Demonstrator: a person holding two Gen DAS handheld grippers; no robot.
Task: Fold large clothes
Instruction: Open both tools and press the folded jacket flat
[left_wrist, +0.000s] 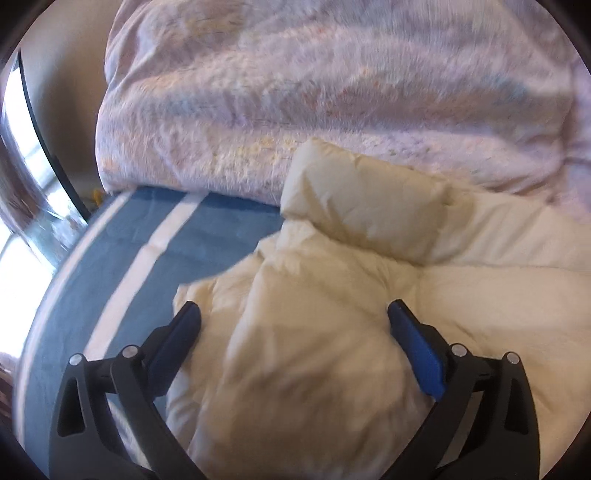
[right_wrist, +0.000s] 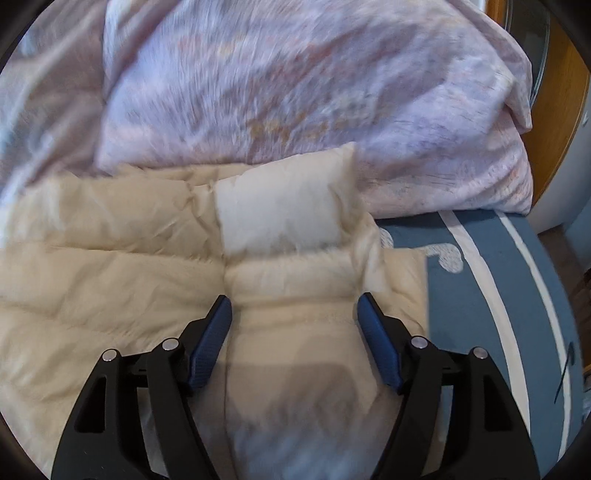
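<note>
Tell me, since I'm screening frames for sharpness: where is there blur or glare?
Left wrist: pink quilt and cream jacket motion-smeared, window blown out, left gripper crisp. Right wrist: quilt streaked, right gripper sharp, its shadow on the jacket.

— Where am I working?
— I'm in a home bedroom; I see a bed with a blue white-striped sheet (left_wrist: 192, 236); a rumpled pink floral duvet (left_wrist: 332, 92) heaped on it; a wooden door (right_wrist: 565, 122); a bright window (left_wrist: 18, 122).
</note>
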